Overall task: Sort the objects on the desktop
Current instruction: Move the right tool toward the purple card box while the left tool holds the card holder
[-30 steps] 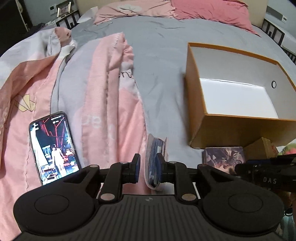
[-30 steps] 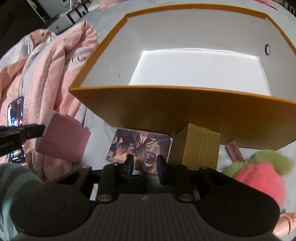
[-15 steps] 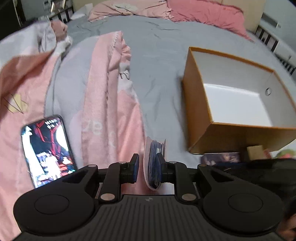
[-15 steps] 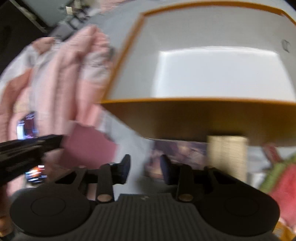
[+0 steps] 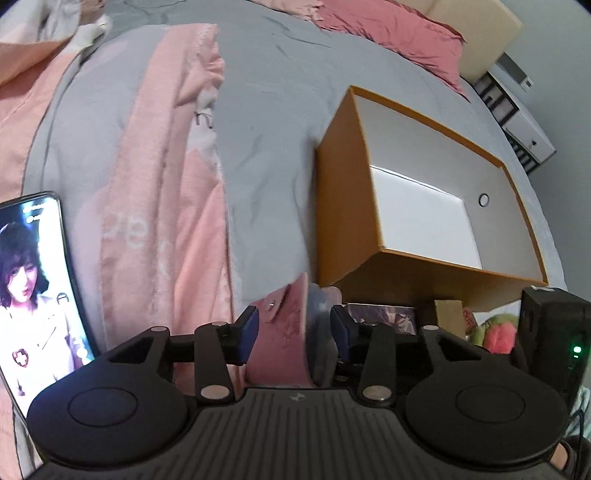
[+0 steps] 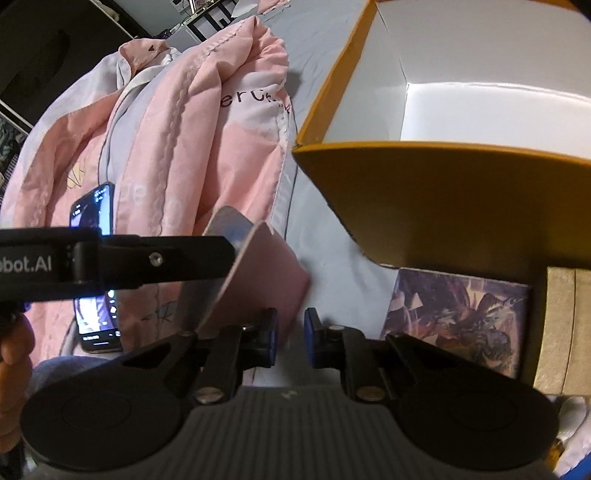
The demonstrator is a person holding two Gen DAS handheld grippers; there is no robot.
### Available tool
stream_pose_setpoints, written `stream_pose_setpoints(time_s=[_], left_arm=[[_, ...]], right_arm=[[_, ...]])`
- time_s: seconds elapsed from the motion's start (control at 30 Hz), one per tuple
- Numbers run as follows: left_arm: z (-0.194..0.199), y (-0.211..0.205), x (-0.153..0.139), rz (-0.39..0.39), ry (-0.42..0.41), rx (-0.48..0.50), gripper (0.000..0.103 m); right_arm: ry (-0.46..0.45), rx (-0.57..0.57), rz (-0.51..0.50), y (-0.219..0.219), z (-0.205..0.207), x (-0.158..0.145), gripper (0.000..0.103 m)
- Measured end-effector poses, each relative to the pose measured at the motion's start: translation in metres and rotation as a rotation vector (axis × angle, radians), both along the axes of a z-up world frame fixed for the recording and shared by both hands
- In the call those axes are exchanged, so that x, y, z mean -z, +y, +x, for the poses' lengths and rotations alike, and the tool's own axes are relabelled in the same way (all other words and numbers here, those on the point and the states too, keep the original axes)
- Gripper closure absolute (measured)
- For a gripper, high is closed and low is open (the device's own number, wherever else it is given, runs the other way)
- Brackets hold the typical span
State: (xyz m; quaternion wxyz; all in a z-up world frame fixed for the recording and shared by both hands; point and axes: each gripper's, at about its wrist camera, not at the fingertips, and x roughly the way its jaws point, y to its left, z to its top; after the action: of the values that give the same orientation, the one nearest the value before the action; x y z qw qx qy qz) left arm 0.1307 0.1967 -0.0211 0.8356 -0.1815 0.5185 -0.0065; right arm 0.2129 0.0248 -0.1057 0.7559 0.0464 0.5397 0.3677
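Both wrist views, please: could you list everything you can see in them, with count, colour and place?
Storage box: one, orange outside, white inside, on the bed.
Pouch: one, pink, between the left gripper's fingers.
Phone: one, screen lit, on the pink quilt.
Quilt: one, pink and grey, left of the box.
Picture card: one, purple print, against the box front.
Small carton: one, tan, beside the card.
Plush toy: one, pink and green, right of the carton.
Pillow: one, dark pink, bed head.
Left gripper: black, around the pouch.
Right gripper: black, open, holding nothing.

Left wrist: looks forward, high above bed.
Right wrist: low, close.
Shared: open orange cardboard box [image 5: 417,206] [image 6: 436,192], lit phone [image 5: 33,280] [image 6: 94,218].
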Motion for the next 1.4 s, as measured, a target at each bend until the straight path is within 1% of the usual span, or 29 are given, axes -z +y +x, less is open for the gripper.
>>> stream_pose_setpoints(time_s=[0.07, 0.1, 0.2, 0.23, 0.27, 0.3, 0.33, 0.4, 0.43, 0.5, 0.53, 0.57, 0.6, 0.63, 0.7, 0.77, 0.87, 0.97, 1.03, 1.1, 1.2, 1.27, 1.3, 1.33, 1.4], left_arm=[[0.001, -0.005, -0.002, -0.009, 0.007, 0.025, 0.045], [0.002, -0.009, -0.003, 0.013, 0.011, 0.034, 0.043], [0.006, -0.019, -0.002, 0.097, 0.034, 0.053, 0.044], [0.007, -0.020, 0.001, 0.107, 0.052, 0.050, 0.049], [0.008, -0.019, 0.004, 0.114, 0.071, 0.049, 0.063], [0.009, -0.020, 0.007, 0.125, 0.087, 0.051, 0.069], [0.008, -0.020, 0.009, 0.131, 0.091, 0.049, 0.071], [0.007, -0.023, 0.009, 0.162, 0.077, 0.043, 0.077], [0.006, -0.025, 0.008, 0.172, 0.067, 0.044, 0.077], [0.005, -0.029, 0.006, 0.182, 0.049, 0.040, 0.082], [0.004, -0.032, 0.004, 0.191, 0.037, 0.037, 0.083], [0.004, -0.035, 0.002, 0.182, 0.021, 0.039, 0.083], [0.003, -0.037, -0.001, 0.169, 0.006, 0.038, 0.084], [0.004, -0.041, -0.003, 0.162, -0.008, 0.038, 0.084], [0.005, -0.051, -0.006, 0.168, -0.035, 0.046, 0.084], [0.006, -0.060, -0.007, 0.184, -0.048, 0.058, 0.084], [0.007, -0.070, -0.007, 0.236, -0.057, 0.059, 0.084], [0.003, -0.070, -0.006, 0.233, -0.063, 0.053, 0.084], [0.002, -0.067, -0.002, 0.200, -0.050, 0.051, 0.084], [0.003, -0.066, 0.003, 0.166, -0.035, 0.052, 0.084], [0.002, -0.067, 0.010, 0.143, -0.025, 0.056, 0.084], [0.000, -0.068, 0.013, 0.140, -0.026, 0.053, 0.084], [0.000, -0.067, 0.014, 0.137, -0.026, 0.050, 0.084], [0.000, -0.066, 0.014, 0.130, -0.029, 0.045, 0.084], [0.000, -0.064, 0.015, 0.122, -0.028, 0.037, 0.084]], right_arm=[[0.006, -0.006, 0.014, -0.001, 0.000, 0.001, 0.086], [0.012, -0.013, 0.020, 0.001, 0.000, 0.001, 0.086], [-0.007, -0.024, 0.006, 0.006, -0.004, 0.001, 0.086], [-0.004, -0.023, 0.003, 0.006, -0.004, 0.001, 0.086], [0.003, -0.022, 0.001, 0.005, -0.004, 0.001, 0.086], [0.004, -0.024, -0.002, 0.003, -0.004, 0.001, 0.086], [-0.002, -0.025, -0.010, 0.001, -0.004, 0.000, 0.085], [-0.037, -0.021, -0.039, -0.008, -0.004, -0.007, 0.084], [-0.060, -0.012, -0.058, -0.015, -0.004, -0.010, 0.084], [-0.091, 0.024, -0.101, -0.031, -0.001, -0.016, 0.084], [-0.100, 0.047, -0.115, -0.040, 0.002, -0.019, 0.082], [-0.105, 0.075, -0.129, -0.050, 0.005, -0.022, 0.078], [-0.102, 0.100, -0.148, -0.059, 0.008, -0.024, 0.069], [-0.099, 0.121, -0.169, -0.065, 0.011, -0.025, 0.066], [-0.079, 0.150, -0.192, -0.077, 0.016, -0.025, 0.067], [-0.051, 0.169, -0.184, -0.085, 0.020, -0.024, 0.067], [-0.051, 0.192, -0.204, -0.090, 0.022, -0.027, 0.067], [-0.077, 0.215, -0.233, -0.094, 0.022, -0.033, 0.065], [-0.050, 0.226, -0.208, -0.104, 0.027, -0.033, 0.065], [0.000, 0.242, -0.179, -0.114, 0.032, -0.032, 0.066], [0.017, 0.259, -0.185, -0.113, 0.038, -0.036, 0.066], [0.047, 0.251, -0.195, -0.106, 0.039, -0.034, 0.061], [0.064, 0.241, -0.197, -0.102, 0.038, -0.032, 0.055], [0.078, 0.232, -0.202, -0.097, 0.038, -0.029, 0.051], [0.091, 0.220, -0.226, -0.086, 0.037, -0.023, 0.048]])
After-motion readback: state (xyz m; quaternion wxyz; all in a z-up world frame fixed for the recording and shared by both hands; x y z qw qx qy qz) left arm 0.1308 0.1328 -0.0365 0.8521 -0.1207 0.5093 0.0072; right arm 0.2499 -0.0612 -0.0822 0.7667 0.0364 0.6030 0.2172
